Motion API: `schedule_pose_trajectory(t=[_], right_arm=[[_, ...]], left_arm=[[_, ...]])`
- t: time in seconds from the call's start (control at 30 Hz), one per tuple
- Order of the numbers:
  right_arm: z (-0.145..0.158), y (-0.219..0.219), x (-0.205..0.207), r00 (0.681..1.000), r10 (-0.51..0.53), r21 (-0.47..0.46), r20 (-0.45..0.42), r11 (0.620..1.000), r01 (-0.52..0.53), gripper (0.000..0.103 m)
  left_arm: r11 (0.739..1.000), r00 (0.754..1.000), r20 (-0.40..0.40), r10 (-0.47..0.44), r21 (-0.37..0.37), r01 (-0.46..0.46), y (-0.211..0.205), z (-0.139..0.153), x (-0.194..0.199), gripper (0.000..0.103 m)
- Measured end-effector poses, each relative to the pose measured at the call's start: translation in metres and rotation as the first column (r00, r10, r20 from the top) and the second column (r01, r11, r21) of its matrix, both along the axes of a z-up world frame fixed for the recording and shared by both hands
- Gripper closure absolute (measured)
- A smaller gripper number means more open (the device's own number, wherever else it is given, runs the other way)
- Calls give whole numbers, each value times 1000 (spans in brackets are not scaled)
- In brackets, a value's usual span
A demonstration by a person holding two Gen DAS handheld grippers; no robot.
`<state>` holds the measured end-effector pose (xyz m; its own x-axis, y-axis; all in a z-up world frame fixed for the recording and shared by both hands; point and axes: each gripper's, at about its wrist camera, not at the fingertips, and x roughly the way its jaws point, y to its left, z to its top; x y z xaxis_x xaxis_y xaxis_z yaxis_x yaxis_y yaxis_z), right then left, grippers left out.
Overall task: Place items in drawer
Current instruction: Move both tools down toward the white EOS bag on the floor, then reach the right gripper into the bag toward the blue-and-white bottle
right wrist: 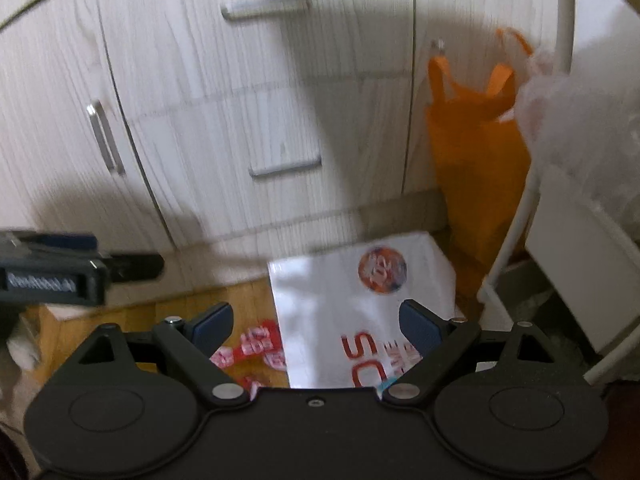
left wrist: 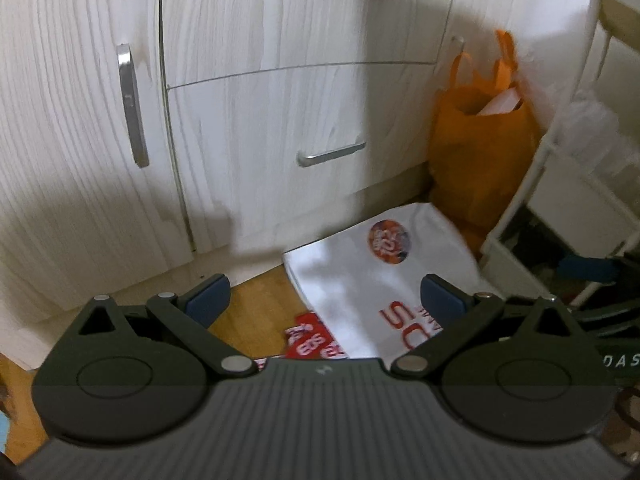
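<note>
A white cabinet has two closed drawers: a lower drawer [left wrist: 280, 136] with a metal handle [left wrist: 331, 154] and an upper drawer [left wrist: 304, 20]. They also show in the right wrist view, the lower drawer [right wrist: 272, 148] below the upper drawer [right wrist: 256, 40]. A white plastic bag with red lettering [left wrist: 380, 280] lies on the wooden floor in front, also in the right wrist view [right wrist: 352, 304]. A red printed item [left wrist: 312, 340] lies beside it [right wrist: 260, 346]. My left gripper [left wrist: 326, 302] is open and empty above the bag. My right gripper [right wrist: 316, 324] is open and empty above the bag.
An orange bag [left wrist: 480, 148] stands against the cabinet at the right [right wrist: 476, 168]. A white wire rack [left wrist: 532, 200] with clutter stands at far right. A cabinet door with a vertical handle [left wrist: 132, 112] is left of the drawers. The left gripper's body [right wrist: 52, 276] shows at the right wrist view's left edge.
</note>
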<state>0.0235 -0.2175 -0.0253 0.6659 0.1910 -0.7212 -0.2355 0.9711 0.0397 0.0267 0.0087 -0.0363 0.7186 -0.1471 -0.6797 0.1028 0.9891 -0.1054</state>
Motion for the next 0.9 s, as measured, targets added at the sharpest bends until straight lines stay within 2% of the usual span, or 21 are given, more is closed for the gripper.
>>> schedule_pose_trajectory(t=[0.07,0.2,0.33,0.43,0.53,0.7,0.9], right_arm=[[-11,-2,5,999,7,-14,-35,1000,-8,10],[-31,-8,17,992,21,27,-121,999,-18,10],[-47,-5,22,985,32,-17,-172,999,-36,10],[-62,-5,28,969,57,-17,-239,998,-63,10],[-86,-9,41,936,70,36,-344,997,-61,10],[-128,-12,54,865,62,67,-498,997,-33,10],[-157,-17,58,814,43,58,-580,998,-11,10]], left_arm=[[1000,1000,-23,-4,3,4,-1,-8,5,0],[1000,995,-92,-27,-5,27,-7,-26,18,0],[998,987,-150,-55,-13,54,-14,-46,25,0],[998,977,-203,-67,-14,66,-23,-61,30,0],[995,962,-257,-98,-26,94,-32,-78,35,0],[991,922,-367,-126,-77,105,-41,-108,42,0],[984,863,-490,-125,-172,45,-34,-142,51,0]])
